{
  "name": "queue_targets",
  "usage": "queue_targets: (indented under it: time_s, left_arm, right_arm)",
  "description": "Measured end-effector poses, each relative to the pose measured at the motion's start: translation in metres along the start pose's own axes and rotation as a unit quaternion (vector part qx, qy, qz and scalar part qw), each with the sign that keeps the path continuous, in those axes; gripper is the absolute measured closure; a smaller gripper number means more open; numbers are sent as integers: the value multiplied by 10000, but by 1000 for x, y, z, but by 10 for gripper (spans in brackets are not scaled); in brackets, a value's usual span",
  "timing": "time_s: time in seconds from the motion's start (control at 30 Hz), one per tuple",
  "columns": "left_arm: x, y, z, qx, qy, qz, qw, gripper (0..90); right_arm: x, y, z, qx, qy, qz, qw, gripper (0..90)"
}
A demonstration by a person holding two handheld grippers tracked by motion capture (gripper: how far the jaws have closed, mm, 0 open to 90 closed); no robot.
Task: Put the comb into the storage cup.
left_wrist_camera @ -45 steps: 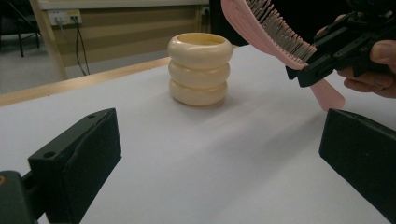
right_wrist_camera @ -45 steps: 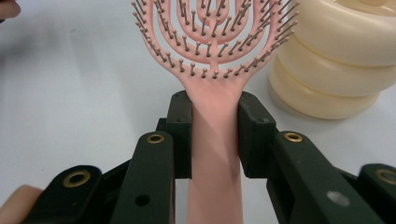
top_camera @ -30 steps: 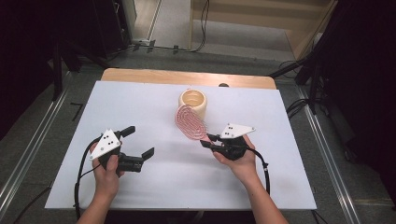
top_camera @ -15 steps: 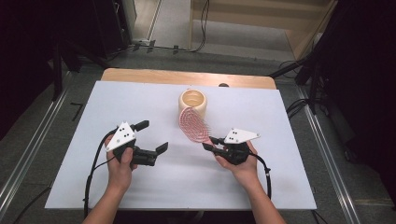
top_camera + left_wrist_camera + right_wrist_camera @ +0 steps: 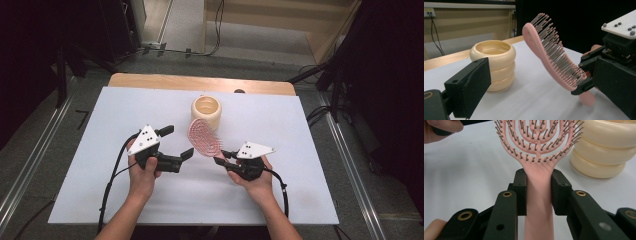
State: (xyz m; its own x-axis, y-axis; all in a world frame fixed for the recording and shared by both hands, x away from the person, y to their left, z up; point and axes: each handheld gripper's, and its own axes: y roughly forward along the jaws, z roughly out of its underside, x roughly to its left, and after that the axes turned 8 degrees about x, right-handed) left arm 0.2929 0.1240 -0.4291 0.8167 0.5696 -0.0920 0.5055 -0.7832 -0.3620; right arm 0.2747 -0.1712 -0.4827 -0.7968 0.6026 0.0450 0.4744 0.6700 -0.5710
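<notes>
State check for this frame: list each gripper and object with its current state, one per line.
Right gripper: shut on the hairbrush handle.
Left gripper: open, nothing between its jaws.
Hairbrush: pink, held off the table, tilted, head raised towards the cup.
Cup: cream, ribbed, upright on the table, looks empty.
Table: covered by a white sheet.

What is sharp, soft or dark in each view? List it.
High view: white table evenly lit, surroundings dark. Left gripper view: pink hairbrush sharp, near pad soft, background black. Right gripper view: right hand-held gripper and brush handle crisp, cream cup slightly soft.
</notes>
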Motion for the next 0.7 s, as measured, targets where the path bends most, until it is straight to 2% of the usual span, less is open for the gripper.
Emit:
queue_targets:
  time_s: [0.4, 0.6, 0.7]
  left_arm:
    - [-10, 13, -8, -33, -62, 118, 9999, 51]
    - [-13, 19, -11, -15, -170, 159, 9997, 66]
    - [-15, 22, -11, 22, -217, 108, 9997, 100]
  right_arm:
    - [5, 3, 0, -59, -22, -9, 10000, 680]
    - [7, 3, 0, -100, -32, -13, 9999, 680]
    - [8, 3, -1, -137, -48, -15, 9999, 680]
